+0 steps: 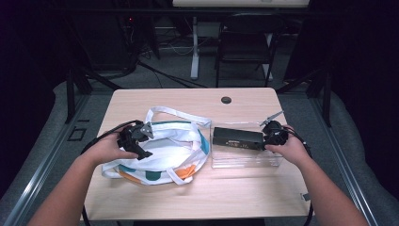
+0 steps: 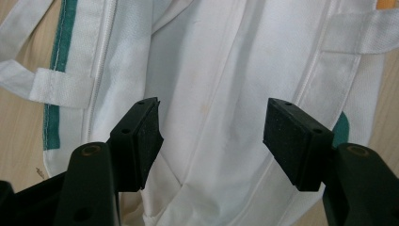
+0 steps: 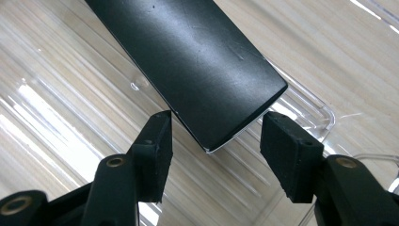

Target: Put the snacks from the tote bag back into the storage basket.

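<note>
The left gripper [image 2: 211,136] hovers with its jaws spread wide over the white cloth tote bag with green and orange patches [image 1: 164,150], gripping nothing; the bag lies flat on the pale wooden table [image 1: 244,101], nothing yet packed in it as far as I can tell. Beyond, the right gripper [image 3: 214,139] brackets the near end of the flat black rectangular box [image 3: 188,61], pads apparently just short of touching. It rests in a shallow clear plastic tray [image 1: 244,160] beside the bag; lifting and bagging probably remain.

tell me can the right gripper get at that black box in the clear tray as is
Probably yes: the right gripper already has its open jaws either side of the black box end, nothing between them in the clear tray.
</note>
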The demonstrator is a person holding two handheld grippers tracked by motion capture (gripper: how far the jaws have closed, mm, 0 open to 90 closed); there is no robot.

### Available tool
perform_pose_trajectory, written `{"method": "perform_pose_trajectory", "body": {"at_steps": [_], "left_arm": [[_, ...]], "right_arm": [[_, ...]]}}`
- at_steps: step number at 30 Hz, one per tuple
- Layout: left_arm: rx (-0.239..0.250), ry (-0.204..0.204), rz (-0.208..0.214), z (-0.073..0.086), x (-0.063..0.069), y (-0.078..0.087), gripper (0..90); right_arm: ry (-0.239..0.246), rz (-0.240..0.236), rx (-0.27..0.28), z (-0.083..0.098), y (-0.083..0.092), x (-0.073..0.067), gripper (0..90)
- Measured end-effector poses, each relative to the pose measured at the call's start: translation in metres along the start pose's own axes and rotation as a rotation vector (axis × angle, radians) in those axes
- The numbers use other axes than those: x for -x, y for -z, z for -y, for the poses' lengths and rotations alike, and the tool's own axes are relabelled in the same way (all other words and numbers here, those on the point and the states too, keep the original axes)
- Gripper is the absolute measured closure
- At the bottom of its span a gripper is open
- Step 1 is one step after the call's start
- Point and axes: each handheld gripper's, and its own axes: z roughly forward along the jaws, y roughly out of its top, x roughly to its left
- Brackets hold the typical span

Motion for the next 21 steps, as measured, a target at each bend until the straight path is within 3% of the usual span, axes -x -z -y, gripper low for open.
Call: {"method": "perform_pose_trajectory", "body": {"at_steps": [10, 13, 14, 21], "left_arm": [[0.001, 0.009, -0.004, 0.003, 0.000, 0.002, 36.4], [0.003, 0.012, -0.006, 0.005, -0.001, 0.002, 36.4], [0.005, 0.018, -0.005, 0.006, 0.000, 0.001, 36.5], [0.004, 0.020, -0.003, 0.009, -0.001, -0.001, 36.4]], "right_arm": [[-0.031, 0.030, 0.005, -0.017, -0.004, -0.002, 42.3], [-0.063, 0.034, 0.028, -0.019, -0.008, -0.003, 41.1], [-0.052, 0.040, 0.008, -0.020, -0.008, -0.001, 40.8], [-0.102, 0.057, 0.000, -0.024, -0.013, -0.003, 39.0]]}}
